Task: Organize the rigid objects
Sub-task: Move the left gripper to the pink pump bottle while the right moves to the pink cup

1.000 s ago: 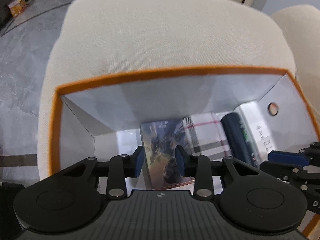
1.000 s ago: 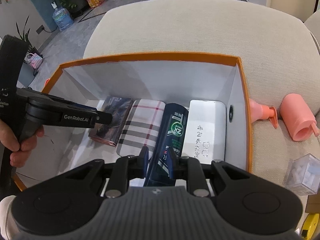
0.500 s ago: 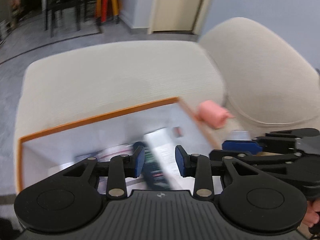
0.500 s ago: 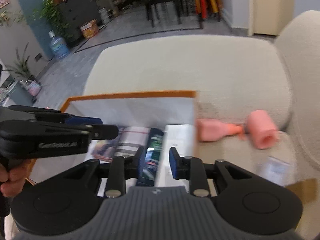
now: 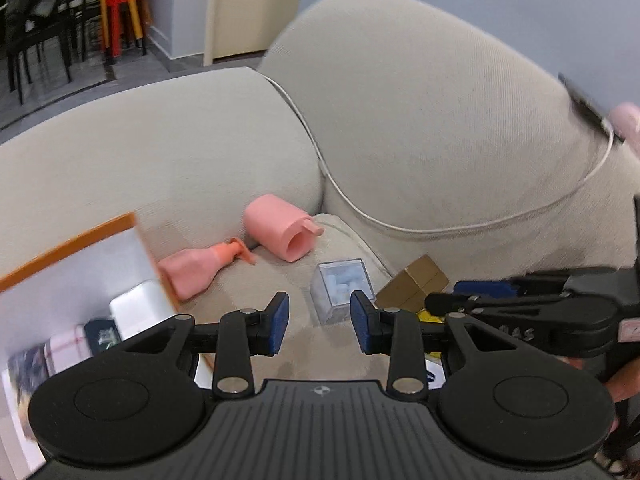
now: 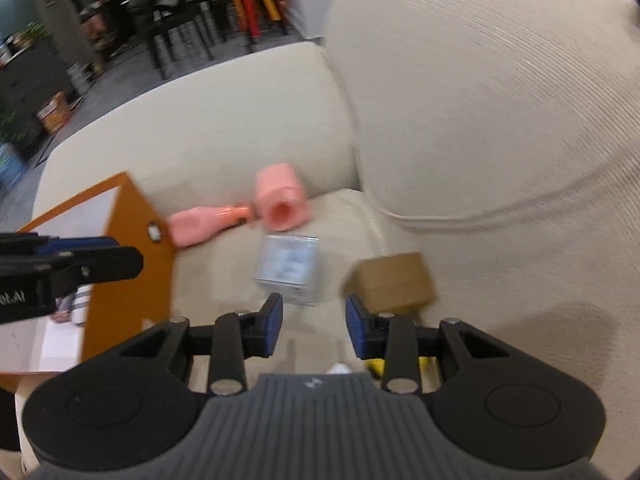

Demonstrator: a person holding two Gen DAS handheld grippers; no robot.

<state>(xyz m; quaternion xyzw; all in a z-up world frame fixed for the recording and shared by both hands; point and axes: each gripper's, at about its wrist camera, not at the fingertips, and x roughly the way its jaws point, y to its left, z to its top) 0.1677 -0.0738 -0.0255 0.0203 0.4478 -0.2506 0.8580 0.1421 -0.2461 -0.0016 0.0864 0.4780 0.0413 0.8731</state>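
Left tool (image 5: 319, 323) part open and empty over the sofa (image 5: 420, 120), right tool (image 6: 314, 326) empty with jaws opening, clear cube (image 5: 342, 292) just ahead, brown box (image 6: 390, 282) beside it, pink bottle (image 5: 200, 272) and pink cap (image 5: 282, 232) near orange box (image 6: 128, 256).

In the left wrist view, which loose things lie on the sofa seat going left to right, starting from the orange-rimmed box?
Orange-rimmed white storage box → pink plastic bottle lying on its side → pink hollow cylinder → clear plastic cube holding white pieces → brown cardboard box.
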